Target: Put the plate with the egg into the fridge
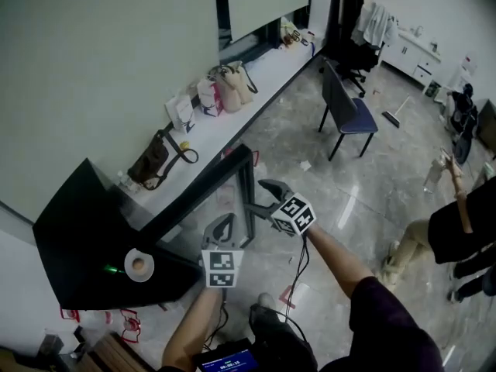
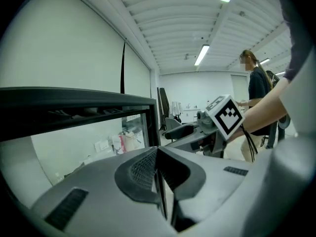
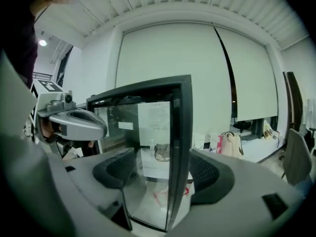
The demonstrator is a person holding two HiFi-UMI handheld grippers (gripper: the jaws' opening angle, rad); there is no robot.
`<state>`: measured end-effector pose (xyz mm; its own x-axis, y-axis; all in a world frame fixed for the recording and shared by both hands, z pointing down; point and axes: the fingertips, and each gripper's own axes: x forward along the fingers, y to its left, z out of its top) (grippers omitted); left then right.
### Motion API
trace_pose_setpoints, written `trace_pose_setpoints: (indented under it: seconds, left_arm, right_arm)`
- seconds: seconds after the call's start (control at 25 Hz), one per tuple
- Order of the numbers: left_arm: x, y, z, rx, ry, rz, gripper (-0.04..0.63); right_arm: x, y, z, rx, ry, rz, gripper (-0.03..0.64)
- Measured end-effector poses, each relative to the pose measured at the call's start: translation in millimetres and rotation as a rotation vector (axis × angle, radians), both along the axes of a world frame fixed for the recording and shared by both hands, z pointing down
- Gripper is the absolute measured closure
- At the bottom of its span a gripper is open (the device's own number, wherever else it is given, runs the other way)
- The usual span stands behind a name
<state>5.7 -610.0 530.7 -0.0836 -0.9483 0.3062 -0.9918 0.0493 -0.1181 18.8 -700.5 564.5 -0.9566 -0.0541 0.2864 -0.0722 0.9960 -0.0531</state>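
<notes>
A white plate with a brown egg (image 1: pixel 139 265) shows at the open front of the black fridge (image 1: pixel 77 239), low at the left in the head view. The fridge's glass door (image 1: pixel 246 178) stands swung out toward me. My right gripper (image 1: pixel 262 198) is open, and the door's dark edge (image 3: pixel 180 147) stands between its jaws without either pad pressing on it. My left gripper (image 1: pixel 225 222) is shut and empty, just left of the door's edge and below the right gripper. In the left gripper view its closed jaws (image 2: pixel 158 154) point past the door frame (image 2: pixel 148 127) toward the right gripper (image 2: pixel 185 130).
A long white counter (image 1: pixel 256 72) with several bags runs along the wall behind the fridge. A brown bag (image 1: pixel 155 157) hangs near the door. A blue chair (image 1: pixel 349 111) stands on the glossy floor. A person (image 1: pixel 457 223) is at the right edge.
</notes>
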Motion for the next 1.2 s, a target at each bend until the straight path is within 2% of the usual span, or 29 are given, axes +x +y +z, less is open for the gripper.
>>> trace_pose_setpoints:
  seconds: [0.12,0.28,0.56,0.76,0.92,1.2]
  left_arm:
    - [-7.4,-26.9,10.2,-0.018,-0.005,-0.020,0.586]
    - [-18.8,-43.0,13.5,-0.025,-0.003,-0.060,0.586]
    - [-23.1,-47.6,13.8,-0.037,-0.002,-0.096,0.586]
    - [-6.8,-33.2,11.7,-0.032,0.008,-0.080,0.586]
    - [15.6,-9.2,8.6,-0.023,0.028,-0.051,0.586]
    - [78.3,76.3,0.0,0.005,0.038,0.045,0.586]
  right_arm:
    - [-30.1,-30.7,7.5,0.021,0.029,-0.077,0.261]
    - [-60.7,-35.1,12.6,0.036,0.036,-0.178,0.255]
    - [-60.9,-34.5,13.8,0.017,0.026,-0.202,0.255]
    - [-31.1,-21.0,12.3,0.002,0.019,-0.140,0.255]
    - [8.7,5.1,10.5,-0.009,0.016,-0.066,0.255]
    - [97.7,88.5,5.2,-0.015,0.031,0.091,0.255]
